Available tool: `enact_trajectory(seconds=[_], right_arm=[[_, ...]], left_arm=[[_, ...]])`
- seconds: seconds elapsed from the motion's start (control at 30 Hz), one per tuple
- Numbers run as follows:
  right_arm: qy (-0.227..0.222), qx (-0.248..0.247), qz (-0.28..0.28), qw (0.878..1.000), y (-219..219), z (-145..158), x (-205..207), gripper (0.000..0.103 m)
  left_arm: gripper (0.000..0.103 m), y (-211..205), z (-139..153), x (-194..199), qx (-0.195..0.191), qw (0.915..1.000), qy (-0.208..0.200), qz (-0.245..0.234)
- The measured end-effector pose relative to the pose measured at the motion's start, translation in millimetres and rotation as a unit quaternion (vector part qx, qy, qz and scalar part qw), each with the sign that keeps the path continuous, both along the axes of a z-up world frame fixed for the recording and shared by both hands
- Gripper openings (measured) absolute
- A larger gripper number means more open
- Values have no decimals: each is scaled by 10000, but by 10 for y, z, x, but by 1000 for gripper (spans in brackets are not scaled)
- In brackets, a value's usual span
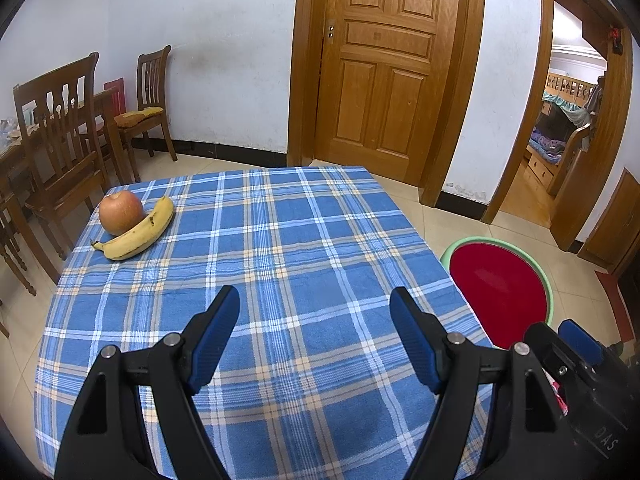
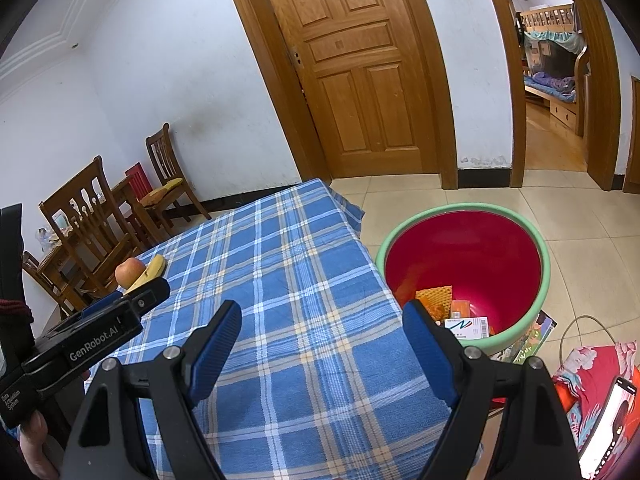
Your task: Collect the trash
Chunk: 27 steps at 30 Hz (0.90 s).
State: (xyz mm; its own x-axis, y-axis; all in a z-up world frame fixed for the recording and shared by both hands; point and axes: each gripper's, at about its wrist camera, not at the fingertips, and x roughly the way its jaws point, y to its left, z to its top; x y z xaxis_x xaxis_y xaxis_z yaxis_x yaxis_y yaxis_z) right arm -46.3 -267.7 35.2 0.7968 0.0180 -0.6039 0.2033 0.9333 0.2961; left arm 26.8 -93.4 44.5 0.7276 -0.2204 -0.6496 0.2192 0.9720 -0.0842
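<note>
A red bin with a green rim (image 2: 464,256) stands on the floor at the table's right side; several wrappers and a white card (image 2: 468,326) lie in its bottom. In the left wrist view the bin (image 1: 500,288) shows partly, behind the table corner. My left gripper (image 1: 315,300) hovers open over the blue plaid tablecloth (image 1: 280,240), with nothing between its fingers. My right gripper (image 2: 322,316) is open too, above the table's right edge, empty. An apple (image 1: 121,212) and a banana (image 1: 138,234) rest together at the far left corner.
Wooden chairs (image 1: 60,148) and a second table crowd the left wall. A closed wooden door (image 1: 384,64) is behind, an open doorway (image 1: 568,120) to the right. A book (image 2: 528,340), red patterned fabric (image 2: 592,376) and a lit phone (image 2: 608,424) lie near the bin.
</note>
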Motion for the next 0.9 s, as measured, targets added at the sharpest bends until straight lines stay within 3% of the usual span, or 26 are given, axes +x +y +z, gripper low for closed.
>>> enact_trajectory(seconds=[0.9], right_arm=[[-18,-18,22,10000,43,34,25,85]], left_arm=[[77,28,26,0,-23,10000,5,21]])
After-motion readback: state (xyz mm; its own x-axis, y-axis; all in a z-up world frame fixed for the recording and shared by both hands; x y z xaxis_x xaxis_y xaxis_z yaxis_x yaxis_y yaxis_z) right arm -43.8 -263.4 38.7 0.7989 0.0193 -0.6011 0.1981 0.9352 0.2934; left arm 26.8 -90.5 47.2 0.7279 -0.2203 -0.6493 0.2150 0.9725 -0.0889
